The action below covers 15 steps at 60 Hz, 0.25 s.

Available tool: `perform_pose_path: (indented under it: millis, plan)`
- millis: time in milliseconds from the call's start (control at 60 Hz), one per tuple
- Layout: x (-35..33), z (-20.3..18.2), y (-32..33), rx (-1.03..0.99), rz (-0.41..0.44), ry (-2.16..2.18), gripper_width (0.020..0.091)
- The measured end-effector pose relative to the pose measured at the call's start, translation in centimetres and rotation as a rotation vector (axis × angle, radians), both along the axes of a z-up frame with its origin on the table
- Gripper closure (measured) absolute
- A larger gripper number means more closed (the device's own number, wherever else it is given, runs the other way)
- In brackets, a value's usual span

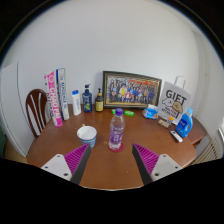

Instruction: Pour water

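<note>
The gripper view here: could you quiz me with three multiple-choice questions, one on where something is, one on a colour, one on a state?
1. Where does the water bottle stand?
A. Beyond the fingers, right of the white cup
B. Clamped between the fingers
C. On the chair

2. What colour is the bottle's cap?
A. Green
B. Purple
C. Orange

3. How is the gripper?
A. Shut on the cup
B. Shut on the bottle
C. Open, holding nothing

Answers:
1. A: the bottle stands upright on the round wooden table, ahead of the fingertips with the cup at its left.
2. B: the cap shows purple.
3. C: the two pink pads stand wide apart with only bare table between them.
</note>
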State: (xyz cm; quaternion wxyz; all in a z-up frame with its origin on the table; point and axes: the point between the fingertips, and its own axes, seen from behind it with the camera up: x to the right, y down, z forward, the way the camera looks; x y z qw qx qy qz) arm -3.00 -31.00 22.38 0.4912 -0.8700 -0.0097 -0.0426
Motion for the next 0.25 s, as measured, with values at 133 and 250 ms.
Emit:
perform_pose_path:
  millis: [133,250]
  plan:
    - [-0.2,0.4,-1.9,0.002,0.007,0.024,0.0249]
    - [-0.7,0.6,-2.7,0.000,0.008,0.044,0.0249]
